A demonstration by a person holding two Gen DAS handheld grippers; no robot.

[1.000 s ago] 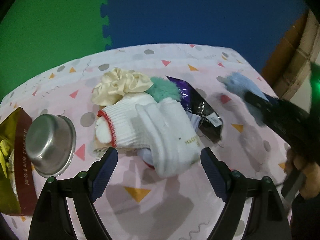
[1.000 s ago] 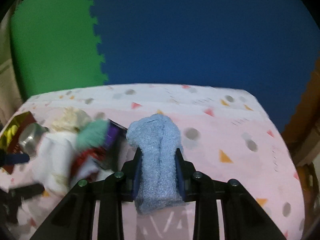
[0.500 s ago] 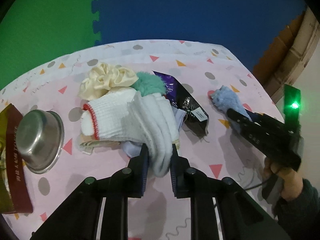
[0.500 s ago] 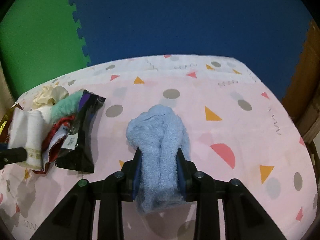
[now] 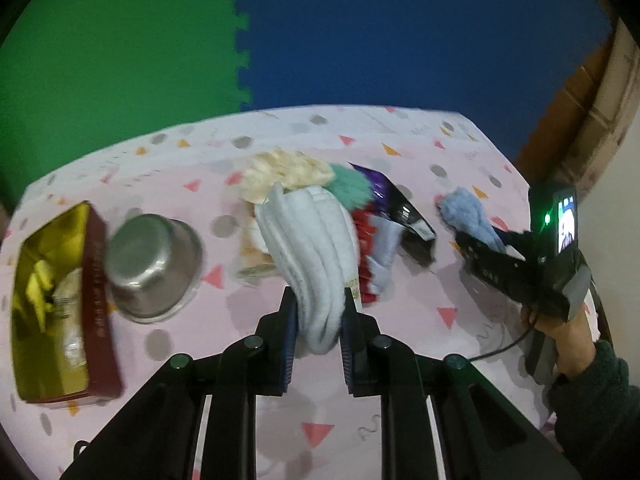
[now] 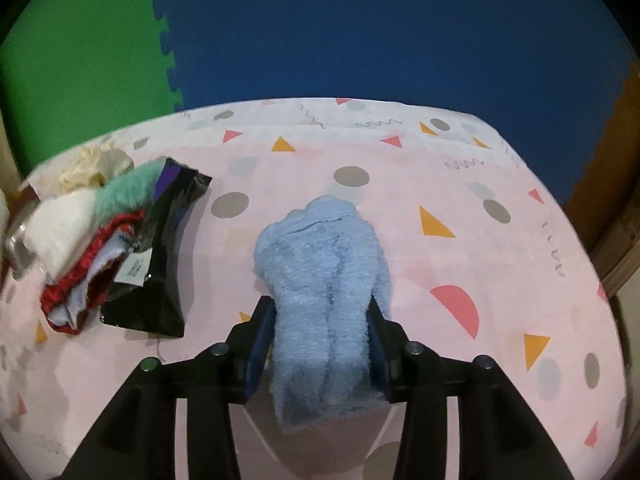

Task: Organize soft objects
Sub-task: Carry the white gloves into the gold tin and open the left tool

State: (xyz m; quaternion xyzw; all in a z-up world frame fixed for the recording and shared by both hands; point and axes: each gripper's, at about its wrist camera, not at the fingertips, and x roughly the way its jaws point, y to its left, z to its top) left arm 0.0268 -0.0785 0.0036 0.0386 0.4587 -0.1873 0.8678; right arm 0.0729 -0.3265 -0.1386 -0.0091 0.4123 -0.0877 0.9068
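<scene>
My left gripper [image 5: 319, 296] is shut on a white ribbed sock [image 5: 312, 240] and holds it up off the pile, the sock hanging over the jaws. The pile behind it has a cream scrunchie [image 5: 284, 172], a teal fluffy piece [image 5: 352, 188] and red and pale cloth [image 5: 372, 256]. In the right wrist view my right gripper [image 6: 320, 304] points down at the pink tablecloth [image 6: 480, 208]. Its jaws are opening, and a fluffy blue sock [image 6: 324, 264] lies on the cloth between them, loosely filling the gap. The left wrist view shows that blue sock [image 5: 468, 212] to the right of the pile.
A black and purple packet [image 6: 160, 256] lies between the pile and the blue sock. An upturned steel bowl [image 5: 152, 268] and a red box with a gold lining [image 5: 52, 304] sit left of the pile. A person's hand [image 5: 568, 332] holds the right gripper. Green and blue foam mats lie beyond the table.
My left gripper closed on the white sock and lifted it up and back from the pile. My right gripper came down with the blue sock onto the cloth and its jaws have widened.
</scene>
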